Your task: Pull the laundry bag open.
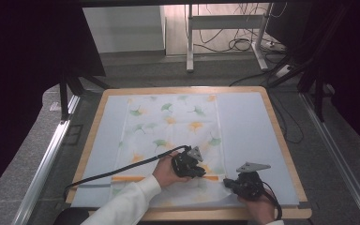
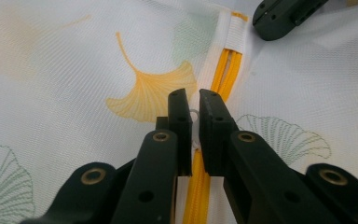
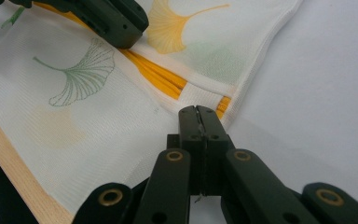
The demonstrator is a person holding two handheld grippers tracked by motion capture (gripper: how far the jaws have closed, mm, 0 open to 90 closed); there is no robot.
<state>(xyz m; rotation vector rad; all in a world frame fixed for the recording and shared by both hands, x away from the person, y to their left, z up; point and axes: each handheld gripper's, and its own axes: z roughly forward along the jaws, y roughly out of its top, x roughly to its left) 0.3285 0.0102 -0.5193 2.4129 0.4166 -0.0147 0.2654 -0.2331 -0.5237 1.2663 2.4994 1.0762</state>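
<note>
At the bag's (image 1: 168, 136) near edge, left gripper (image 2: 193, 105) pinches the zipper pull (image 2: 194, 114); right gripper (image 3: 198, 114) clamps the corner. Weak clamping could bunch fabric, jamming the zipper (image 2: 227, 70).

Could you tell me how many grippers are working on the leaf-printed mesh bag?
2. The left gripper sits at the orange zipper, closed on its pull; the right gripper pinches the mesh bag at the zipper's end, near the table's front edge.
</note>
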